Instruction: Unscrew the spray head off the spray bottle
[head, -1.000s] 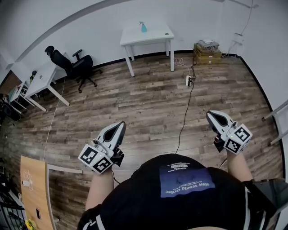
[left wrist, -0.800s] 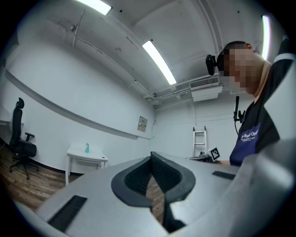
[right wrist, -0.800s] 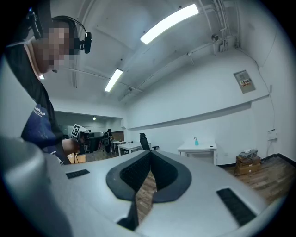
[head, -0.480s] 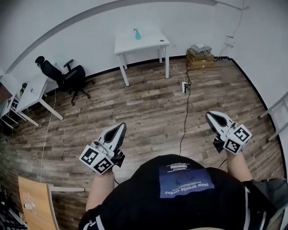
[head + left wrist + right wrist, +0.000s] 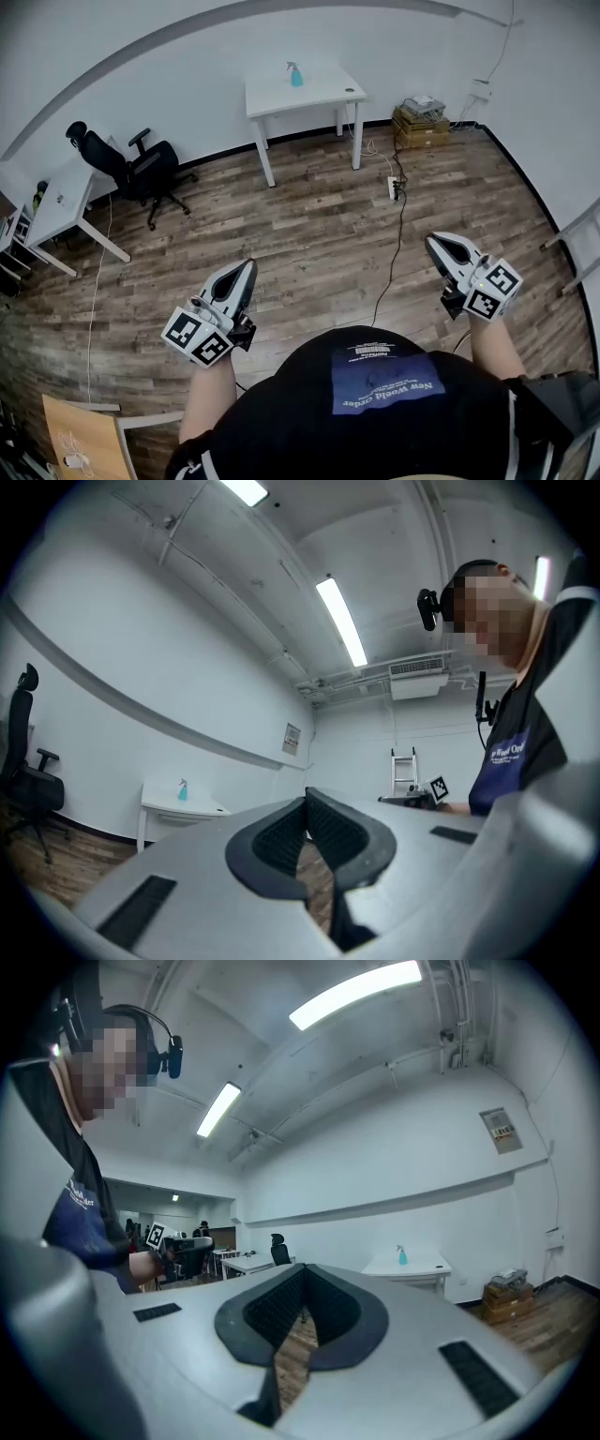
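Wooden floor (image 5: 309, 234) fills most of the room, and a white surface (image 5: 323, 92) stands against the far wall, well apart from the person. On it the spray bottle (image 5: 296, 75) stands upright, its long axis vertical and its spray head on top. It sits near the back edge, about midway between the surface's left and right edges. It is too small to tell which way the nozzle faces. 1 small dark round thing (image 5: 350, 90) lies near the front right corner, apart from the bottle.

Between the person and the surface the floor is open, crossed only by a cable (image 5: 389, 253) that runs to a power strip (image 5: 395, 190). An office chair (image 5: 141, 159) stands to the left of that stretch and a stack of boxes (image 5: 422, 127) by the wall to the right.

Both tools are held low in front of the body, well apart from each other and pointing toward the far wall. On the left tool (image 5: 246, 267) the jaws are together with nothing between them. On the right tool (image 5: 438, 241) the jaws are likewise together and empty.
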